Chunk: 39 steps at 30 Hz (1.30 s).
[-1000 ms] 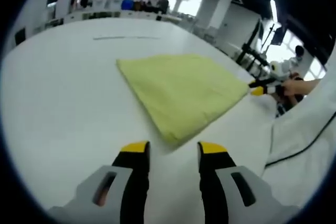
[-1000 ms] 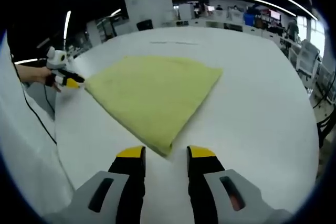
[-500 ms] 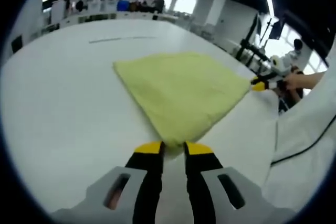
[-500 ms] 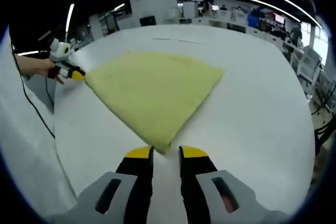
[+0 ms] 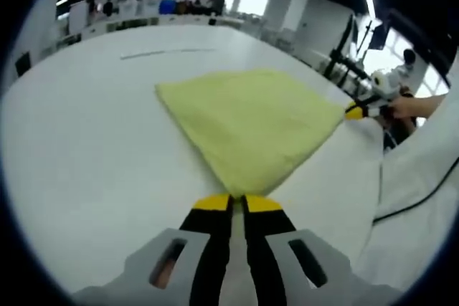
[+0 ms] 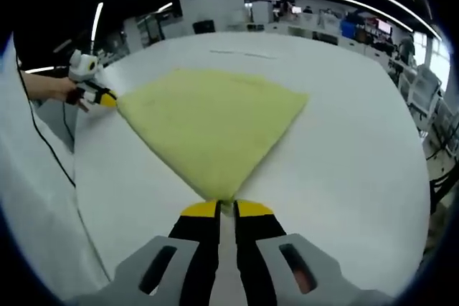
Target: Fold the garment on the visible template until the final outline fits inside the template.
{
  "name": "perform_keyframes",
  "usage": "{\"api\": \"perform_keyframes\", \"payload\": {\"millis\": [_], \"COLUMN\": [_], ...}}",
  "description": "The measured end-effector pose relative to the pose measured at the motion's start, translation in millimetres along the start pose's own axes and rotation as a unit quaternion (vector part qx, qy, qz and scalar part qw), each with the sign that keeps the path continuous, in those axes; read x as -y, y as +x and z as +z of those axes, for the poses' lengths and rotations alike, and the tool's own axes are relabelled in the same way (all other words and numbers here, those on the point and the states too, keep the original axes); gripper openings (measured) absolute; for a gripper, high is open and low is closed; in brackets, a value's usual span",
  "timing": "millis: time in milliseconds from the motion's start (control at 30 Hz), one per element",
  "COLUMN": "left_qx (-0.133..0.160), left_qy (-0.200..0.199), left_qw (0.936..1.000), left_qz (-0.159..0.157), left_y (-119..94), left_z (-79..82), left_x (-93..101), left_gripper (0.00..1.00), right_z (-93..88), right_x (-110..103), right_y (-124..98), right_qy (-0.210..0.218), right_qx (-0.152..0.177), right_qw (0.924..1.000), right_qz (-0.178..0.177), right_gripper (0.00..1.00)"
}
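Garment [image 5: 247, 123], yellow, folded flat on white surface [image 5: 86, 134], spread between both claws. Left claw [image 5: 237, 204] nearly closed, pinching near corner in left gripper view. Right claw [image 6: 226, 208] likewise pinched on opposite corner in right gripper view. Thin dark line [image 5: 168, 52] on the surface far beyond. Cable [image 6: 44, 150] over white cloth at left.

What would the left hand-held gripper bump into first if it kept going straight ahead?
The yellow garment. The left hand-held gripper already has its jaws nearly together right at the garment's near corner, so straight on it would push into the folded cloth lying on the white table. Whether the corner is pinched is hard to tell.
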State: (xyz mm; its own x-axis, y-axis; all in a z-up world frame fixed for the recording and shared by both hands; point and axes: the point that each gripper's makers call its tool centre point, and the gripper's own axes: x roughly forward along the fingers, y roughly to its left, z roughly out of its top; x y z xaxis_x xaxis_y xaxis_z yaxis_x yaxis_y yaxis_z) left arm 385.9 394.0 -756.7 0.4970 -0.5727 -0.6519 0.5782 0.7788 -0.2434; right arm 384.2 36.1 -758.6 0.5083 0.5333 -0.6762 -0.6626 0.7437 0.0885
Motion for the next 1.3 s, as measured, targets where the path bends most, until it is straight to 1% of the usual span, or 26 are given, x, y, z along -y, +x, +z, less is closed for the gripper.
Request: {"api": "perform_keyframes", "payload": {"millis": [267, 533, 700, 867, 1067, 1300], "left_qx": [-0.009, -0.034, -0.041, -0.046, -0.070, -0.078], "left_qy": [0.015, 0.057, 0.065, 0.066, 0.097, 0.104], "left_qw": [0.9999, 0.9977, 0.9970, 0.9966, 0.9922, 0.9910], "left_qz": [-0.002, -0.012, -0.013, -0.019, -0.033, -0.032], "left_y": [-0.2, -2.4, -3.1, -4.8, -6.8, -4.8], "left_z": [-0.6, 1.7, 0.9, -1.1, -7.0, -6.0], "left_x": [-1.5, -5.9, -9.5, -7.7, -2.9, -5.2], "left_gripper": [0.01, 0.00, 0.00, 0.00, 0.00, 0.00], "right_z": [0.8, 3.1, 3.9, 3.0, 1.5, 0.1], "right_x": [-0.1, 3.9, 4.3, 3.6, 1.8, 0.1], "right_y": [1.2, -0.1, -0.3, -0.9, -2.7, -3.6], "right_qy": [-0.012, -0.027, -0.033, -0.036, -0.049, -0.069], "right_qx": [-0.005, -0.011, -0.015, -0.018, -0.022, -0.031], "right_qw": [0.9999, 0.9996, 0.9993, 0.9991, 0.9984, 0.9968], "right_qz": [0.002, 0.002, 0.005, 0.010, 0.019, 0.028], "right_gripper": [0.02, 0.02, 0.02, 0.02, 0.02, 0.02]}}
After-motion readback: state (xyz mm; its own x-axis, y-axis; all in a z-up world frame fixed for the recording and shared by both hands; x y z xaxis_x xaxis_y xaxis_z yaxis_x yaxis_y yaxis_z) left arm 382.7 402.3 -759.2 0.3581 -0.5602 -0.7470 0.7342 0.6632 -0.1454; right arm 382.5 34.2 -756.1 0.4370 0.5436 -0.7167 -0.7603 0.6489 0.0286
